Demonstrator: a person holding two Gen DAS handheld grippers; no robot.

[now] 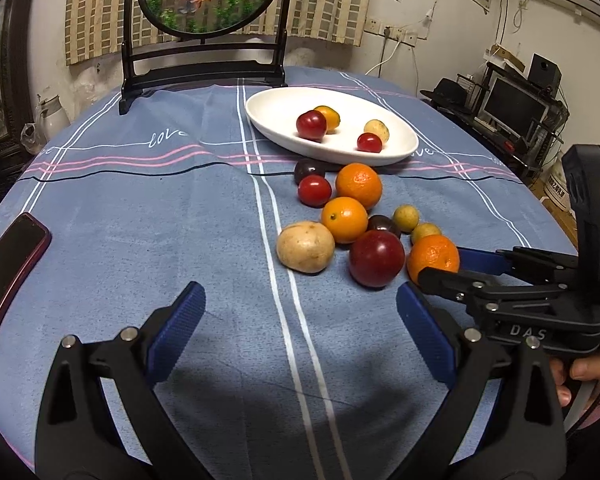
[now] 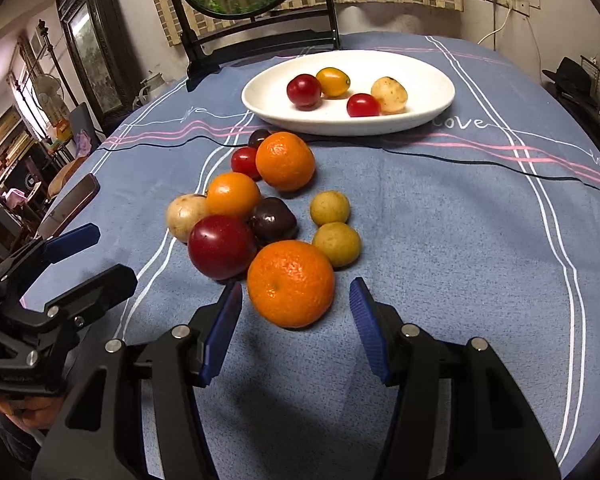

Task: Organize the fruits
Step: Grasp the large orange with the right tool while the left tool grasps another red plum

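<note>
A white oval plate at the far side of the table holds a red plum, a small orange fruit, a pale fruit and a cherry tomato. In front of it lies a loose pile of fruit on the blue cloth. The nearest orange sits between the tips of my right gripper, whose blue pads stand just off its sides, open. A large red plum and a pale potato-like fruit lie beside it. My left gripper is open over bare cloth, left of the pile.
A red-cased phone lies at the table's left edge. A black stand with a round goldfish picture rises behind the plate. More oranges, cherry tomatoes, dark plums and small yellow-green fruits crowd the pile. A hand grips the right gripper's handle.
</note>
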